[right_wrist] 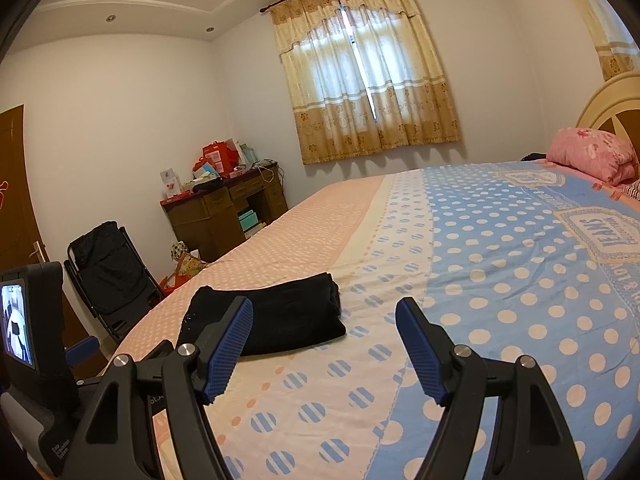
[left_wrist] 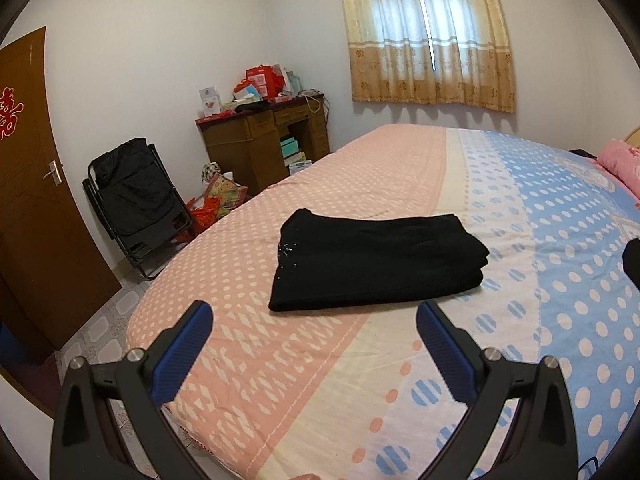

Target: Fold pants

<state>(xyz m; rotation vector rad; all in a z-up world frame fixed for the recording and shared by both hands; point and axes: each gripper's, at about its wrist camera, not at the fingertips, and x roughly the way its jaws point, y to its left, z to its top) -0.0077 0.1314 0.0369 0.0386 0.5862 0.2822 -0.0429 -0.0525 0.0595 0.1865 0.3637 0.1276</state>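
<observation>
Black pants (left_wrist: pixel 376 260) lie folded into a compact rectangle on the bed (left_wrist: pixel 304 380), on the pink and cream part of the sheet. They also show in the right wrist view (right_wrist: pixel 280 314). My left gripper (left_wrist: pixel 314 316) is open and empty, held just short of the pants' near edge. My right gripper (right_wrist: pixel 324 312) is open and empty, held above the bed to the right of the pants. The left gripper's body (right_wrist: pixel 36 360) with its small screen shows at the left edge of the right wrist view.
A pink pillow (right_wrist: pixel 592 154) lies at the headboard (right_wrist: pixel 612 100). A black folding chair (left_wrist: pixel 136 196), a cluttered wooden desk (left_wrist: pixel 260 136) and a brown door (left_wrist: pixel 28 184) stand beyond the bed's left edge. A dark item (left_wrist: pixel 632 260) lies at the right edge.
</observation>
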